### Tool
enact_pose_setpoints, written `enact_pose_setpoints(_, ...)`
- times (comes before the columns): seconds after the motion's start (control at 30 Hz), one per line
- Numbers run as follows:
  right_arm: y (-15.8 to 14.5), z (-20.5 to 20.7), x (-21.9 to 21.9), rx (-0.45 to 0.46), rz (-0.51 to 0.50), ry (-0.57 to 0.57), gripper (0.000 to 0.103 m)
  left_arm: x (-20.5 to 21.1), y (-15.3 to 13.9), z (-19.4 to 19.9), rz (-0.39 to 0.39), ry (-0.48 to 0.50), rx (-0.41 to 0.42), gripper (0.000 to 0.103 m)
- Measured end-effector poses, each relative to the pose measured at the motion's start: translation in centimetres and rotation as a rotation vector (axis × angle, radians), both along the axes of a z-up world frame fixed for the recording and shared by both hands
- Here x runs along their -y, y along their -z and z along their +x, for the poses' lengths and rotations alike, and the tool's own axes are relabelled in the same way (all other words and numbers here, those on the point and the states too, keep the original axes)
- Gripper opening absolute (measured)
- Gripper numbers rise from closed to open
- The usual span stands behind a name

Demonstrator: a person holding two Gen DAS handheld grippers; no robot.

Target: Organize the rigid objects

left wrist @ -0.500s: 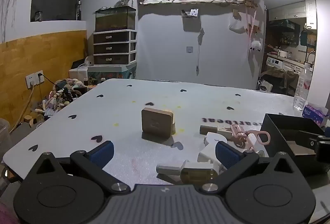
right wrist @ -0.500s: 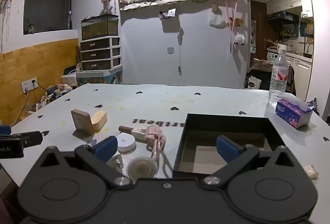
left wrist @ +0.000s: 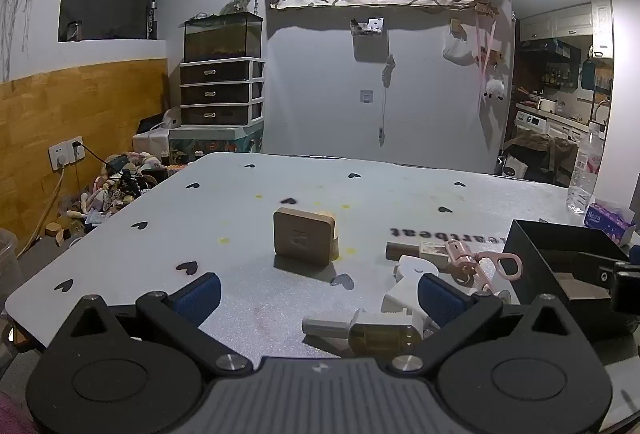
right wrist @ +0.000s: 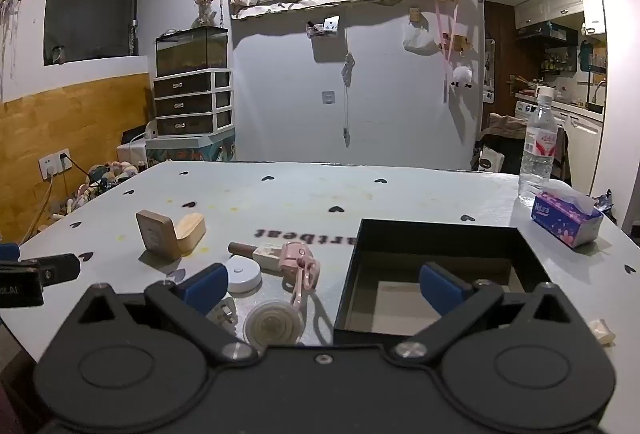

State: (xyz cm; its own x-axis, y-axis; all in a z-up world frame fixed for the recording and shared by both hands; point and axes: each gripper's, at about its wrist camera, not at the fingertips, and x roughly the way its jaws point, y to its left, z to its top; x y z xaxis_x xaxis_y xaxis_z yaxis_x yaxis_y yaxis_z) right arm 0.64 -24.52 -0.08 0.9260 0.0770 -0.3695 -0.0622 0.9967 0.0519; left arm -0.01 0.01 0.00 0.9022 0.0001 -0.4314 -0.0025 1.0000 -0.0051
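I had the left gripper point(left wrist: 318, 292) and right gripper point(right wrist: 324, 284) both spread fully wide, grasping nothing. The black box point(right wrist: 440, 234) sat open on the table point(right wrist: 300, 194); left of it lay a pink eyelash curler point(right wrist: 300, 266), white puck point(right wrist: 242, 274) and wooden stand point(right wrist: 158, 238), all ahead of my grippers

Both wrist views look low across the table point(left wrist: 248, 234), sharing the black box point(right wrist: 440, 230).
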Motion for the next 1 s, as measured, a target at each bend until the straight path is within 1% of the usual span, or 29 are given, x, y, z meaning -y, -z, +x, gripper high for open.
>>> enact_pose_setpoints(1.0, 0.12, -0.07, 0.04, -0.002, -0.003, 0.001, 0.103, 0.0, -0.01, 0.0, -0.003, 0.001, 0.001, 0.103)
